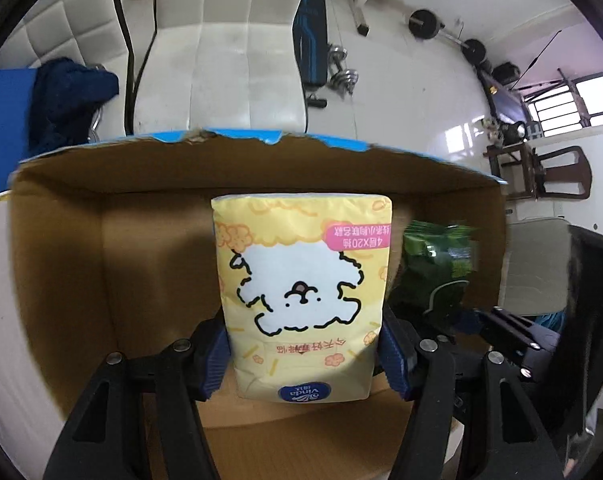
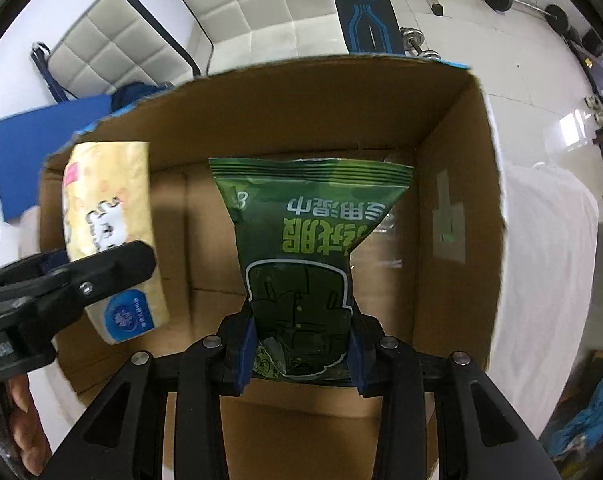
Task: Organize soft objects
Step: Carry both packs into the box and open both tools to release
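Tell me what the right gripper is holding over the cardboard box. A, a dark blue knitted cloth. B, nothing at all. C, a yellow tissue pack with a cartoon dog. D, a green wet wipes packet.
D: in the right wrist view the right gripper has its blue fingers pressed on the green wet wipes packet above the cardboard box, while the yellow tissue pack sits in the left gripper.

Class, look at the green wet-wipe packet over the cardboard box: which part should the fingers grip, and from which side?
Grip the green packet across its narrow lower body, from the end opposite its crimped seal, pads on both side edges. The right gripper holds it so; the soft pack pinches in there.
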`<state>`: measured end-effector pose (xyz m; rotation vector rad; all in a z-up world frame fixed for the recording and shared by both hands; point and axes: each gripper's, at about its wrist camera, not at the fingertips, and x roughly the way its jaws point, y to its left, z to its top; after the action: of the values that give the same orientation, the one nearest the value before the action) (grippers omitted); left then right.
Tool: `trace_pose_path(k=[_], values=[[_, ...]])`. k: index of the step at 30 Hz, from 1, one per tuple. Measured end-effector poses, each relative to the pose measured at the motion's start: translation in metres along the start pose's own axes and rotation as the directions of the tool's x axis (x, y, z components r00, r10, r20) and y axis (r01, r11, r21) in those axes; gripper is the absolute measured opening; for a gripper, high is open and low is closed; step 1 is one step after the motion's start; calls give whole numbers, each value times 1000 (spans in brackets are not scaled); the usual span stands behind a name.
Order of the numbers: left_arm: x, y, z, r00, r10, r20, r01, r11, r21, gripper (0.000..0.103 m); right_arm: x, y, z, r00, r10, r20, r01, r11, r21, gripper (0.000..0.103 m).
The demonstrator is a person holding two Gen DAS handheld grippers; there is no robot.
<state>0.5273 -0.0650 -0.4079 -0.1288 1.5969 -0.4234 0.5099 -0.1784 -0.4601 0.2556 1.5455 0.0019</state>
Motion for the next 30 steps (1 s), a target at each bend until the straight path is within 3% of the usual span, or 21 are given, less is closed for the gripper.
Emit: trace_pose_path(k=[6,12,15,20,22,24,30], values=[[21,-1,7,999,1,-53,0,1000,17,61,23,2,18,997,-71,-26,70,997,-34,40],[30,6,11,997,31,-71,-32,999,-15,61,35,-1,34,998,-52,-40,51,999,-17,43],[23,6,8,996,53,-69,-55,998,-23,67,31,-1,36,998,-52,-26,51,998,-24,71],[-1,0,-6,995,101,-5,-101,995,24,79,7,0,21,999,-51,-12,50,998,-22,73],[-15,-3,-14,991,130,37,-131,990,41,88,-2,0,10,996,-91,0,91,995,-32,89],[-31,-7,-25,983,161,89,-166,985,55,100,-13,5,-3,992,-123,10,123,992,-39,96],[-60,-10,-60,962,184,201,-204,976,80,103,-39,9,-52,983,-168,73,169,986,1,103]])
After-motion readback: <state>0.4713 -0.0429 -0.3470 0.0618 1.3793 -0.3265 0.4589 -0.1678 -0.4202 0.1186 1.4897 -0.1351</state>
